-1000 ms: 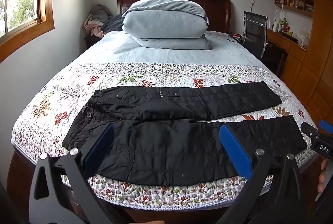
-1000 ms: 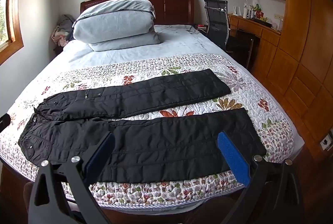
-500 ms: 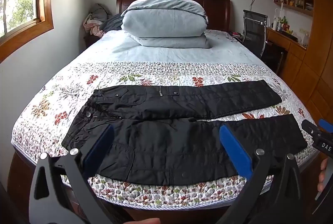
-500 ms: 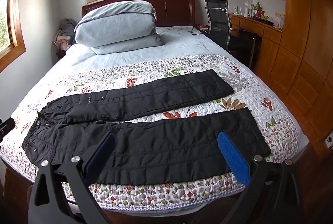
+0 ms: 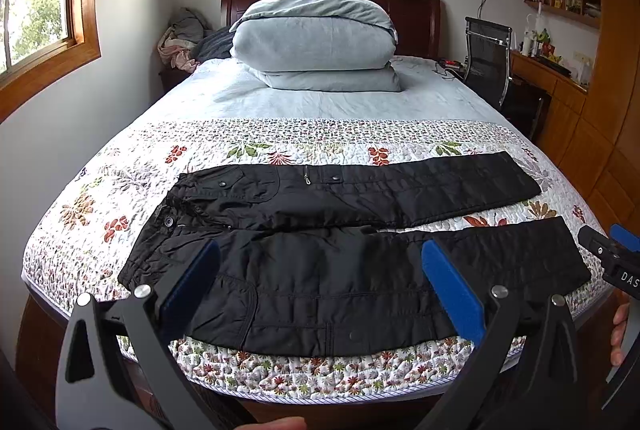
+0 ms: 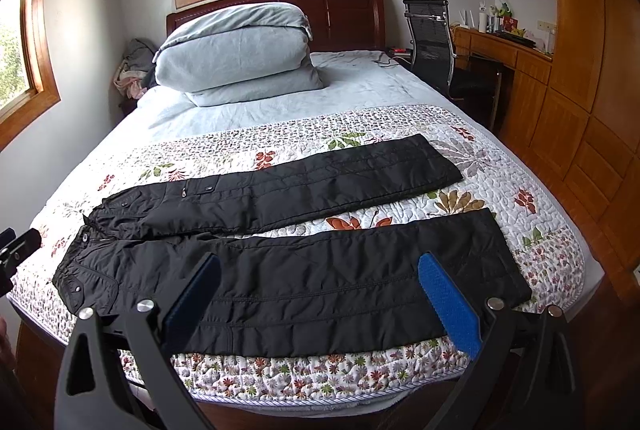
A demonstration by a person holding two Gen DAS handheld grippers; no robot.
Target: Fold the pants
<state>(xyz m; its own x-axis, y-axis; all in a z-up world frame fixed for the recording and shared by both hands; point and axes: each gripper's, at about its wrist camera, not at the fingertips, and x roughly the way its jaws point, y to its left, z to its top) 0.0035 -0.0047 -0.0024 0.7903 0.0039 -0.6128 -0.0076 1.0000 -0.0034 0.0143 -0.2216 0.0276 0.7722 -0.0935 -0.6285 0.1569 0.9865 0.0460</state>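
The left gripper (image 5: pixel 320 282) and right gripper (image 6: pixel 318 290) hover at the bed's (image 5: pixel 280 374) near edge, fingers (image 5: pixel 452 290) spread apart and empty. Black pants (image 5: pixel 320 270) lie flat across the floral quilt (image 5: pixel 120 198) (waist left, legs parted), well short of the folded grey duvet (image 5: pixel 316 38).

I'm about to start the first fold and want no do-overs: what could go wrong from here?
The black pants lie close to the near edge of the bed, so a tug toward you could slide them off. The quilted fabric looks thick and slippery; a shallow pinch by the open left gripper or right gripper may slip. The legs are splayed apart, so folding one over the other may misalign the hems.
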